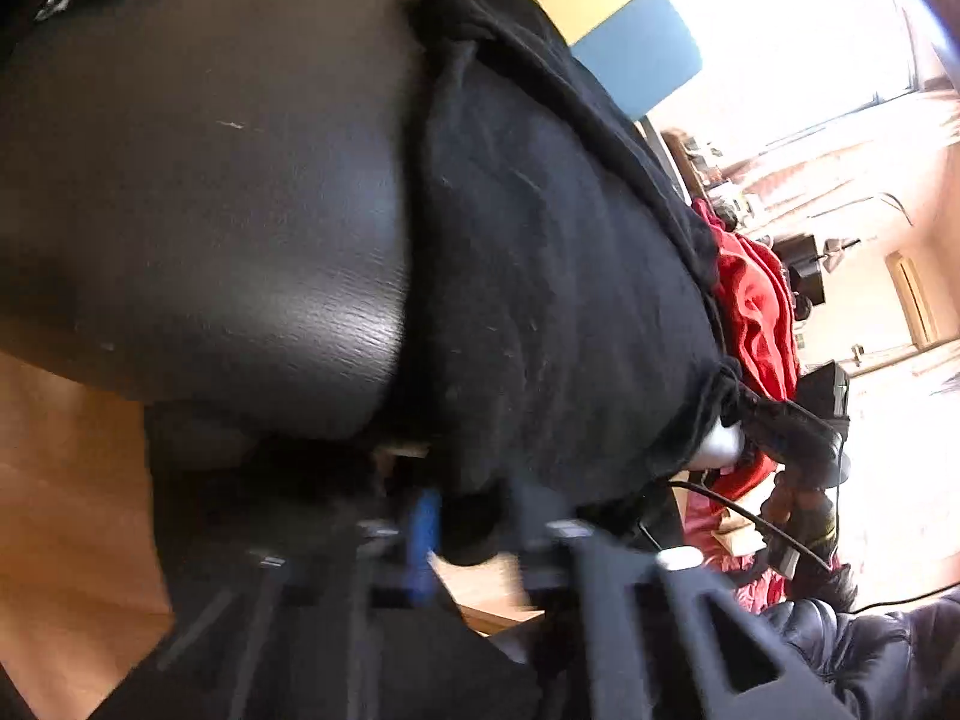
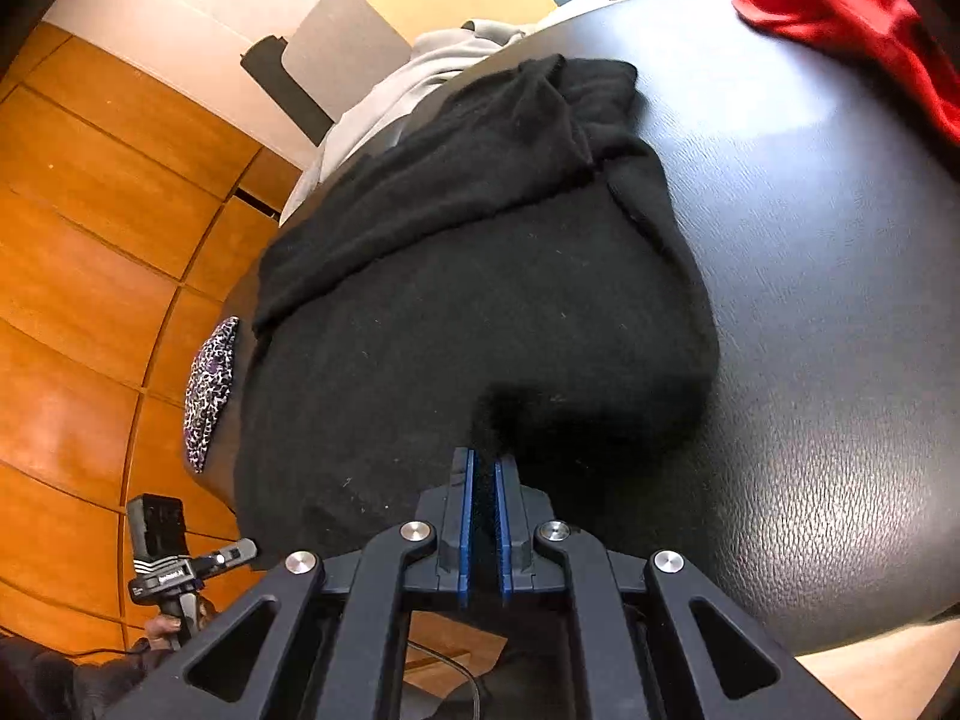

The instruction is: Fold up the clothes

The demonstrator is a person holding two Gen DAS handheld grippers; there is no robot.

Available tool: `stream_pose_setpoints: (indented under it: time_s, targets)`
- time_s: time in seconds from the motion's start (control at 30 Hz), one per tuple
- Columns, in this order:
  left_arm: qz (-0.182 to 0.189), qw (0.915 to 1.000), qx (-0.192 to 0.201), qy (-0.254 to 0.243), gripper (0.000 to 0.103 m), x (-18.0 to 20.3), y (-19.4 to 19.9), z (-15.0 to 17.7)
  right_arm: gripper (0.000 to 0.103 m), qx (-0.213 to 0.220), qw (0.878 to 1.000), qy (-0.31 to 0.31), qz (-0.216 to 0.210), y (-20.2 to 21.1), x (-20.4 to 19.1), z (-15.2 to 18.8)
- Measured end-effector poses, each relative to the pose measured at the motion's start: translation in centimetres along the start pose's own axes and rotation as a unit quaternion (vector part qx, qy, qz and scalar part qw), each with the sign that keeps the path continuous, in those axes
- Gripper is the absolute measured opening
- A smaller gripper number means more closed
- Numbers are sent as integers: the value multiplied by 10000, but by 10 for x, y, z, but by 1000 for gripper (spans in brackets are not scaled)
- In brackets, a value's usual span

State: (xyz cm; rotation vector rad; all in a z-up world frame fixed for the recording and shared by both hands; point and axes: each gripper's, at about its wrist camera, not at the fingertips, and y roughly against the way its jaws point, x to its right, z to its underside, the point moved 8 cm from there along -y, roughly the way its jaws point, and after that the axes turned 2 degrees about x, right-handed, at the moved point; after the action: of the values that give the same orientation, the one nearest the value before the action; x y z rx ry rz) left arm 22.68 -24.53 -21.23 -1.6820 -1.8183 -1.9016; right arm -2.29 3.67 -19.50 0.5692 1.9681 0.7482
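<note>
While the black garment (image 2: 480,300) is lying across the dark table (image 2: 840,300), both tongs are gripping its near hem.
The right tongs (image 2: 483,468) are pinching cloth at 6 o'clock; the left tongs (image 1: 456,516), blurred, are clamping its corner there too, a red garment (image 2: 840,6) lying at 1 o'clock.

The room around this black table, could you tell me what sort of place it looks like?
Probably a lived-in home room: a wooden floor, clothes such as the black garment and red cloth on the table, and cluttered furniture beyond.

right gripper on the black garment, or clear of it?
Touching. The right wrist view shows the right gripper with its blue pads closed on a pinch of the black garment, cloth filling the slot between them.
</note>
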Motion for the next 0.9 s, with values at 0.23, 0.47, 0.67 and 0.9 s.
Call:
stream_pose_setpoints:
  time_s: [0.23,0.47,0.67,0.9]
  targets:
    - [1052,9928,570,100,4,30,37,-36,7,83,9993,-50,-375,5,-12,0]
    - [2319,9633,1338,-195,2,85,83,-97,7,484,9938,-69,-1001,28,-47,-21]
    - [2521,9488,1846,-471,0,102,107,-176,7,724,9887,11,-1311,36,-74,-54]
    - [1399,9809,1101,-782,2,83,59,-215,7,823,9906,62,-1089,22,-65,-108]
